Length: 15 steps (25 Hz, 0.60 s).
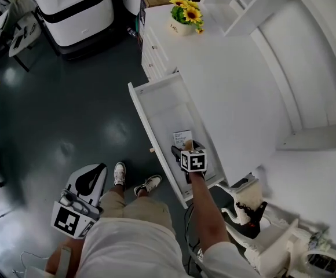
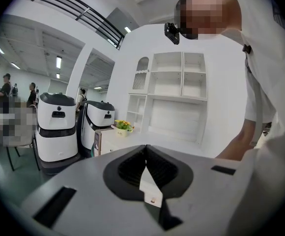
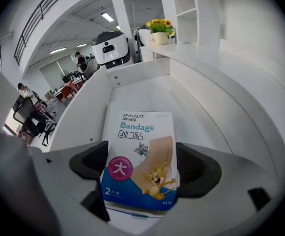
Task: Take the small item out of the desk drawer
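The white desk's drawer (image 1: 156, 106) stands pulled out toward me. A small bandage packet (image 1: 182, 138) with blue print and a cartoon lies at its near end. My right gripper (image 1: 185, 149) reaches down into the drawer. In the right gripper view the packet (image 3: 140, 156) fills the gap between the black pads (image 3: 91, 163), which touch both its side edges, so my right gripper (image 3: 140, 165) is shut on it. My left gripper (image 1: 90, 177) hangs by my left side over the floor. It is shut with nothing in it, its pads meeting in the left gripper view (image 2: 146, 167).
The desk top (image 1: 232, 86) carries a pot of yellow flowers (image 1: 185, 16) and a white shelf unit (image 1: 246, 4) at the back. White wheeled robots (image 1: 75, 7) stand on the dark floor beyond. My feet (image 1: 134, 181) are beside the drawer front.
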Motion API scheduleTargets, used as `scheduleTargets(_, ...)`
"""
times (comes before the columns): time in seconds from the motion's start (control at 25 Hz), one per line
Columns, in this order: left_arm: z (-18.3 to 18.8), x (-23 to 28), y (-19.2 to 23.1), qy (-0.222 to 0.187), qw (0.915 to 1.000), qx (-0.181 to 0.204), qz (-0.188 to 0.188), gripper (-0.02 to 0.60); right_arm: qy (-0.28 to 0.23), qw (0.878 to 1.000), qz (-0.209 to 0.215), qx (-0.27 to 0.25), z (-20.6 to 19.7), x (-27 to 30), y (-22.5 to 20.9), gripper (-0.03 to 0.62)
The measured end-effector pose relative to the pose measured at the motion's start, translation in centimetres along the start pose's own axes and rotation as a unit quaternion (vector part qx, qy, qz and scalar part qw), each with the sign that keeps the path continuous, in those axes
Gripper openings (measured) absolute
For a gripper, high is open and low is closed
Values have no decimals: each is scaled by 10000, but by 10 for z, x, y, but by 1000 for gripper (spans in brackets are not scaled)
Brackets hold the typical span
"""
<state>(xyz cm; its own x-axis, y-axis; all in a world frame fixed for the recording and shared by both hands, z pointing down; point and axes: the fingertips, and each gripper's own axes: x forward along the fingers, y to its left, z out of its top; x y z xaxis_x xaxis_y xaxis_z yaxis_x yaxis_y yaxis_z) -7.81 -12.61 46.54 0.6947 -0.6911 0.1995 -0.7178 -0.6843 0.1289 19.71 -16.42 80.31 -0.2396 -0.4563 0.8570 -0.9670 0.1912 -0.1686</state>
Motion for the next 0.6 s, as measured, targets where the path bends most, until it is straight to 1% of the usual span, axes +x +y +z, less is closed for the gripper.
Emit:
scheduleTargets(0.24, 15, 17, -3, -128, 9989, 82, -444, 14, -411, 9973, -115, 594, 7, -33, 0, 445)
scheduleTargets(0.4, 29, 29, -9, -260, 9967, 150, -748, 14, -769, 9923, -171, 957, 10, -59, 0, 445)
scheduleTargets(0.6, 41, 43, -19, -430, 9925, 249, -1116, 14, -1079, 9848, -240, 1342, 10, -86, -3, 445)
